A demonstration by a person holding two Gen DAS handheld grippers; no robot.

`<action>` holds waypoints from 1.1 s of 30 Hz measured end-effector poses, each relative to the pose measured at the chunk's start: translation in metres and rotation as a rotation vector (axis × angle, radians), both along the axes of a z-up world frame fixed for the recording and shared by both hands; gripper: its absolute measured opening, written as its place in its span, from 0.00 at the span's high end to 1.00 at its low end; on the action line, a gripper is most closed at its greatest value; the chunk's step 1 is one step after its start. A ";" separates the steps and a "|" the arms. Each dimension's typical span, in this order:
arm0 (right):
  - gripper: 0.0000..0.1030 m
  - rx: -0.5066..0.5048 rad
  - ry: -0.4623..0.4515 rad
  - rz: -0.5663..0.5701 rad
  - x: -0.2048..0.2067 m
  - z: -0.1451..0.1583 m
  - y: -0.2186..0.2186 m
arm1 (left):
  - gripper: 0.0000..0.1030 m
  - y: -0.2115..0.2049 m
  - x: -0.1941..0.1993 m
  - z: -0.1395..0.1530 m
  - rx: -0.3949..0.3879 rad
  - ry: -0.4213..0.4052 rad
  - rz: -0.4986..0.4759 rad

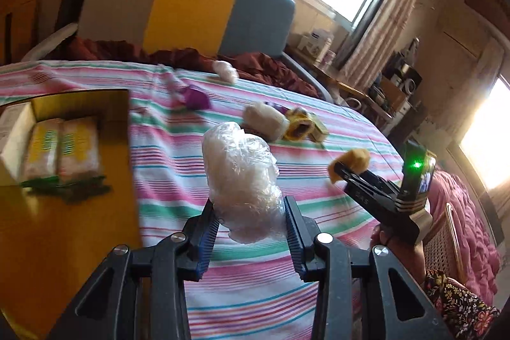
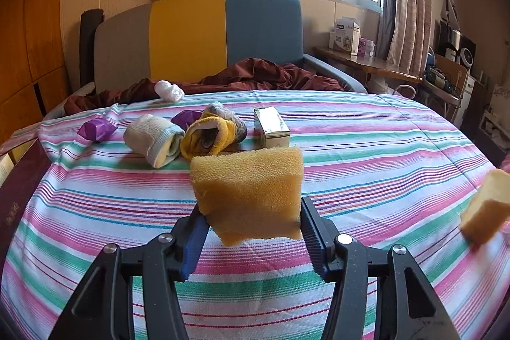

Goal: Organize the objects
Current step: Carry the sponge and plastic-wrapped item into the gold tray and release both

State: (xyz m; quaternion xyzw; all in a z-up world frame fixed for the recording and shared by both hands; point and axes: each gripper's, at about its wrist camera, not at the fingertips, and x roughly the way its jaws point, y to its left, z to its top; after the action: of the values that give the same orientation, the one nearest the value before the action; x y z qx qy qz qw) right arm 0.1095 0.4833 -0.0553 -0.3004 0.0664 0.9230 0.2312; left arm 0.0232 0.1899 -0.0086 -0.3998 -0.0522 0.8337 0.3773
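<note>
My left gripper is shut on a white bundle wrapped in clear plastic and holds it above the striped bedspread. My right gripper is shut on a yellow sponge, held above the bed; it also shows in the left wrist view. On the bed lie a rolled white sock, a yellow sock roll, two purple packets, a small green-gold box, a white plastic bundle and a second yellow sponge at the right edge.
A yellow open box with two packets inside sits at the left on the bed. A dark red blanket and a grey, yellow and blue headboard are behind. A cluttered side table stands to the right.
</note>
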 end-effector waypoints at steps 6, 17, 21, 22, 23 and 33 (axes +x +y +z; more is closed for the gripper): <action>0.46 0.037 -0.013 0.029 -0.001 0.002 -0.012 | 0.62 -0.049 -0.013 -0.001 -0.020 -0.038 0.079; 0.46 0.096 -0.032 0.096 -0.004 0.013 -0.041 | 0.61 -0.141 -0.047 -0.019 -0.099 -0.133 0.259; 0.46 0.050 0.019 0.112 -0.006 0.029 -0.055 | 0.61 -0.167 -0.064 -0.030 -0.133 -0.188 0.321; 0.46 0.040 0.032 0.124 -0.007 0.033 -0.060 | 0.61 -0.172 -0.068 -0.032 -0.144 -0.200 0.333; 0.46 0.032 0.045 0.138 -0.008 0.038 -0.066 | 0.61 -0.175 -0.071 -0.033 -0.159 -0.210 0.338; 0.45 -0.012 0.147 0.374 -0.026 0.084 -0.152 | 0.43 -0.196 -0.088 -0.033 -0.328 -0.177 0.425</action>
State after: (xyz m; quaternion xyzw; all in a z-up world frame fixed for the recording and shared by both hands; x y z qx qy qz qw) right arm 0.0836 0.3309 0.0290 -0.2408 0.0317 0.9689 0.0483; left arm -0.0647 -0.0059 -0.0413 -0.5069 -0.0319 0.8532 0.1182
